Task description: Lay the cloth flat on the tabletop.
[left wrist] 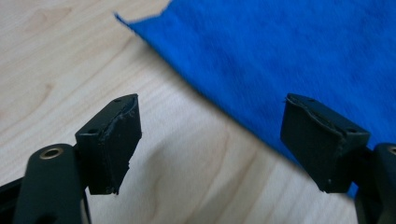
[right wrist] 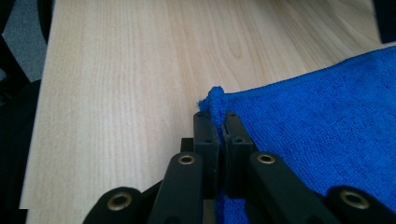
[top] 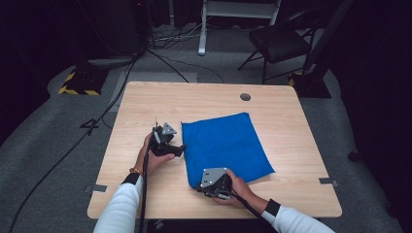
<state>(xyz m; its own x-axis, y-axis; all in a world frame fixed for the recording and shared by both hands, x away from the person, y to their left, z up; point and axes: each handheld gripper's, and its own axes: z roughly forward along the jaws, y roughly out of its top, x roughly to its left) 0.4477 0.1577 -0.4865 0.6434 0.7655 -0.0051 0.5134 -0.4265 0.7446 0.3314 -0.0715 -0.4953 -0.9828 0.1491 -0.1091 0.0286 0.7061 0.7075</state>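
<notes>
**Here: blue cloth pinched at one corner, left side untouched**

Flat on the pale wood-grain tabletop (top: 145, 102), slightly right of centre: a bright blue terry cloth, roughly square (top: 226, 145), turned a little askew to the table's edges. Near corner on the person's left caught by the black two-jaw right gripper (top: 214, 187), down at the cloth's near edge. Seen close in the right gripper view: jaws pressed together on a small raised fold of the blue cloth (right wrist: 327, 140), a nub of fabric poking up between the tips of the right gripper (right wrist: 217, 114), the rest of the cloth lying flat off to one side.

Just beside the cloth's left edge, about halfway along it: the black two-jaw left gripper (top: 167, 145), held in the left hand (top: 153, 158). In the left gripper view, jaws of the left gripper (left wrist: 210, 135) spread wide, nothing between them but bare wood, one jaw over the table and the other over the cloth's border (left wrist: 280, 60). No contact with the fabric visible there.

White sleeves with dark cuffs on both forearms.
</notes>
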